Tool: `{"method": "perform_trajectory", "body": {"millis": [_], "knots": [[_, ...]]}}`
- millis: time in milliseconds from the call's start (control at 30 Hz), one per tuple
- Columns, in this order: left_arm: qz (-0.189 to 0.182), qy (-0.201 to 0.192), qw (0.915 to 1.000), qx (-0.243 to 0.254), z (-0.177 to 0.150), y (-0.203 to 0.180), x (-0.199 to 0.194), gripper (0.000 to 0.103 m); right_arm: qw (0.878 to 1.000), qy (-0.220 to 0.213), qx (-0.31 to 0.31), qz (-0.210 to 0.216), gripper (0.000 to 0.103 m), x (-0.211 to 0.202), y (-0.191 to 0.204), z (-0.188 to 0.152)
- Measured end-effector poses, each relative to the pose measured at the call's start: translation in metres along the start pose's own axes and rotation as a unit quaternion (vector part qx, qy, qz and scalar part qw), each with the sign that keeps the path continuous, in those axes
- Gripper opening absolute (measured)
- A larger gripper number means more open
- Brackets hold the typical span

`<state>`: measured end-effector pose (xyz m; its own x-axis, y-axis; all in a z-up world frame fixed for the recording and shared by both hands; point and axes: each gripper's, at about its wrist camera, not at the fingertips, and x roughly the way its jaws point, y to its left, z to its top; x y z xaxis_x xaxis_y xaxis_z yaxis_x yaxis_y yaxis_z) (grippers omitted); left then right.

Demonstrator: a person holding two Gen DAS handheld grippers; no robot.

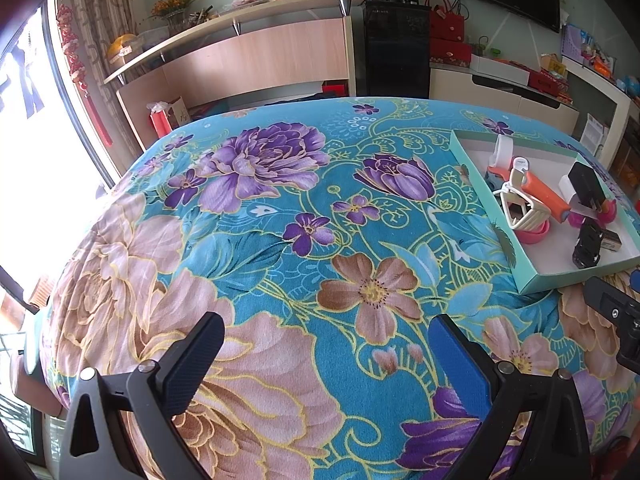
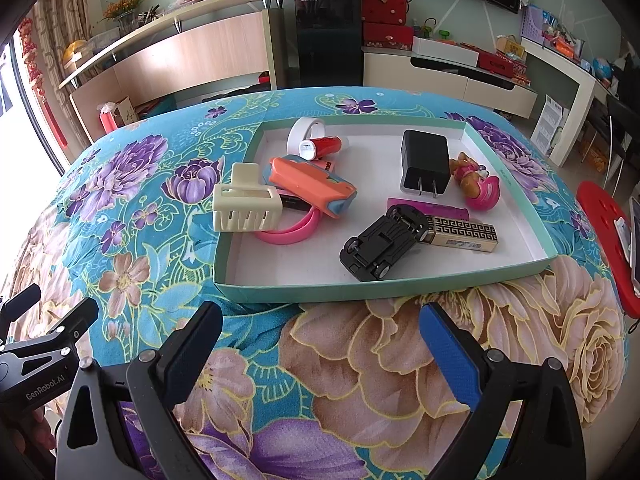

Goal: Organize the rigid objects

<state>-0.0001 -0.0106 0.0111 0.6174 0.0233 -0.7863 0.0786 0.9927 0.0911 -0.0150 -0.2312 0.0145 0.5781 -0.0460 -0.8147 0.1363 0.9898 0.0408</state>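
Observation:
A shallow green box lid with a white floor lies on the floral table cover. In it are a cream hair claw, an orange toy, a pink band, a red tube, a white ring, a black charger, a pink doll, an upturned black toy car and a gold lighter. My right gripper is open and empty just in front of the lid. My left gripper is open and empty over the bare cover, left of the lid.
The left gripper's body shows at the right view's left edge. A red stool with a phone stands right of the table. Shelves, a black cabinet and a TV line the far wall.

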Motion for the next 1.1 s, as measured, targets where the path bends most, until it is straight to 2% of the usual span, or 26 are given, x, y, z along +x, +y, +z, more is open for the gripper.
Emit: {"method": "perform_trajectory", "body": {"millis": [1100], "knots": [[-0.002, -0.006, 1.0, 0.008, 0.0017, -0.0015, -0.0038, 0.103, 1.0, 0.001, 0.0, 0.0, 0.099, 0.0005, -0.0003, -0.0003]]}}
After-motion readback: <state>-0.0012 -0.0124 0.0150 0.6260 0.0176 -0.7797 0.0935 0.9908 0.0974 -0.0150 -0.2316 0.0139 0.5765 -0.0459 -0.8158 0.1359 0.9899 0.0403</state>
